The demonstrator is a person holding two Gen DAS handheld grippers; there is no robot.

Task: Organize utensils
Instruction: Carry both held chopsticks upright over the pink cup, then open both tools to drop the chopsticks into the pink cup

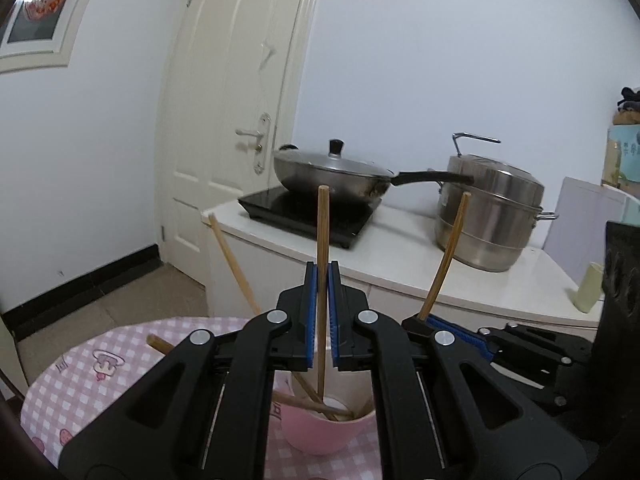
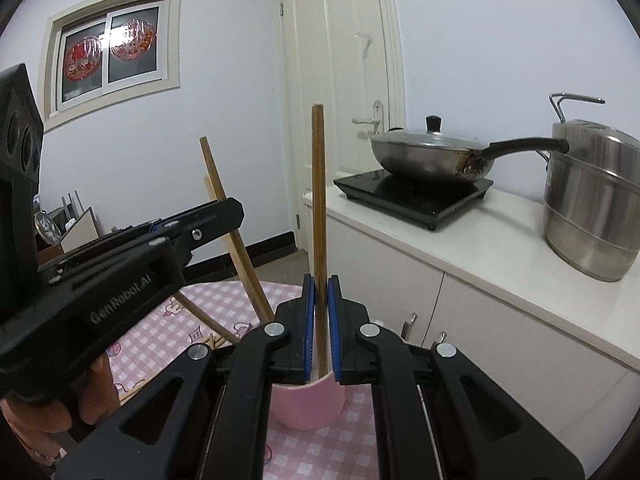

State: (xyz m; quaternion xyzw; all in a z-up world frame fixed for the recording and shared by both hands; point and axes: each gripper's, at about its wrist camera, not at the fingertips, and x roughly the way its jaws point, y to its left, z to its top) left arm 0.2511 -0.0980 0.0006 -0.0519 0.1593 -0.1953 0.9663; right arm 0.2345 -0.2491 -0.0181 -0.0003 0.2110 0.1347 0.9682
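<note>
A pink cup stands on the pink checked tablecloth, right under both grippers. My left gripper is shut on a wooden chopstick that stands upright, its lower end inside the cup. My right gripper is shut on a second upright chopstick, which also dips into the cup. In the left wrist view the right gripper sits close on the right. In the right wrist view the left gripper sits on the left. Other chopsticks lean out of the cup to the left.
Behind the table runs a white counter with a black induction hob, a lidded wok and a steel steamer pot. A cream door stands at the back. A hand holds the left gripper.
</note>
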